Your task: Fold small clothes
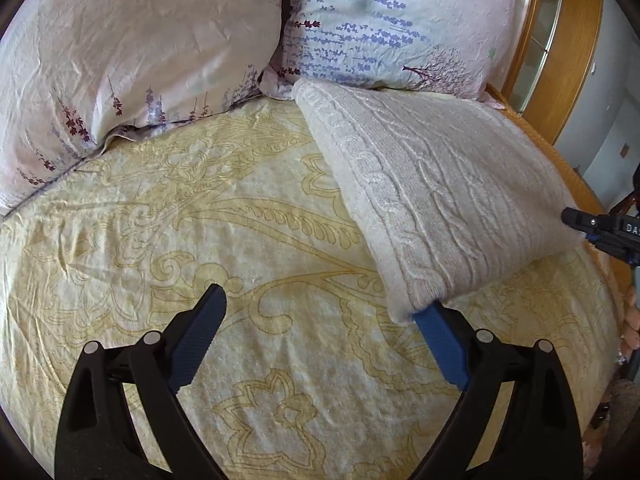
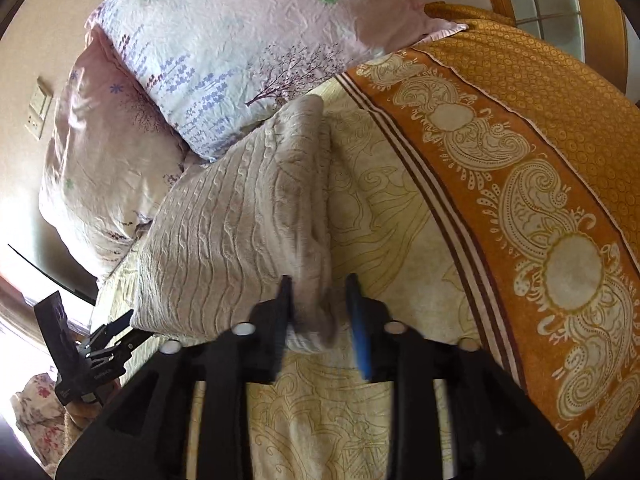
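A cream cable-knit sweater [image 1: 436,196], folded into a flat panel, lay on the yellow paisley bedspread [image 1: 200,240] toward the bed's right side, its far end against the lavender-print pillow [image 1: 384,24] at the head. A second pillow [image 1: 132,40], pink with sprigs, sat beside that one.

The left gripper [image 1: 324,316] stood with its jaws wide apart; its right blue-padded finger [image 1: 442,344] touched the sweater's near corner, tucked just under the edge, while the other finger rested clear over bare bedspread. Nothing was pinched.

The right gripper [image 2: 320,304] sat at the sweater's other near corner, by the orange paisley border [image 2: 520,184] of the bedspread. Its jaws stood partly apart with a bunched fold of knit between them; the blurred view did not show whether the pads pressed on it.
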